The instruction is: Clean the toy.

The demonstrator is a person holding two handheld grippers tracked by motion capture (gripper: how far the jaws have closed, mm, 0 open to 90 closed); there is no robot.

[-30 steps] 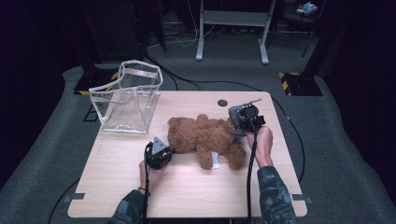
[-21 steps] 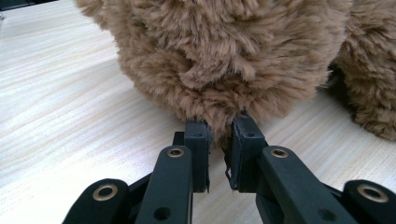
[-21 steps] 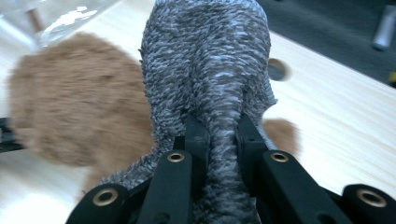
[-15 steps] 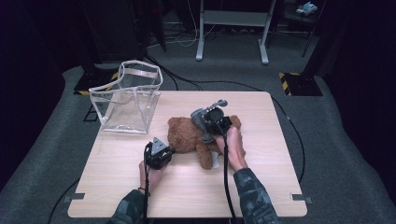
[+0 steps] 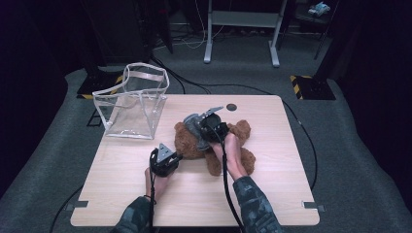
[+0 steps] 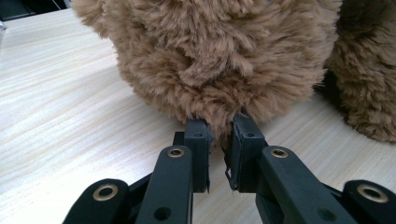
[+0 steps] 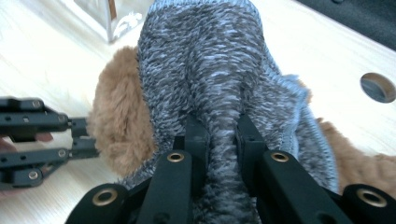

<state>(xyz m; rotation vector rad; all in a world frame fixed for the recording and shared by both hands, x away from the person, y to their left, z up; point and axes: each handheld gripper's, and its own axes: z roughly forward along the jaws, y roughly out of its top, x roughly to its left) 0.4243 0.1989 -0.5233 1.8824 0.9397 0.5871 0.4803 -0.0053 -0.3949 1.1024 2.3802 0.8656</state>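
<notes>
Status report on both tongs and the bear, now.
Left tongs shut on teddy bear fur. Right tongs shut on grey knit garment, held over the bear. Clear bag stands apart, nothing in the way.

My brown plush bear (image 5: 214, 145) lies on its side near the middle of the table (image 5: 272, 194), fluffy and long-furred, its head toward my left and its legs toward my right. My left claw (image 6: 219, 140) pinches a tuft of fur low on its rounded head. The grey knitted garment (image 7: 210, 70), a flecked, ribbed wool piece, drapes over the bear's upper body, bunched into a fold that my right claw (image 7: 219, 135) clamps.
</notes>
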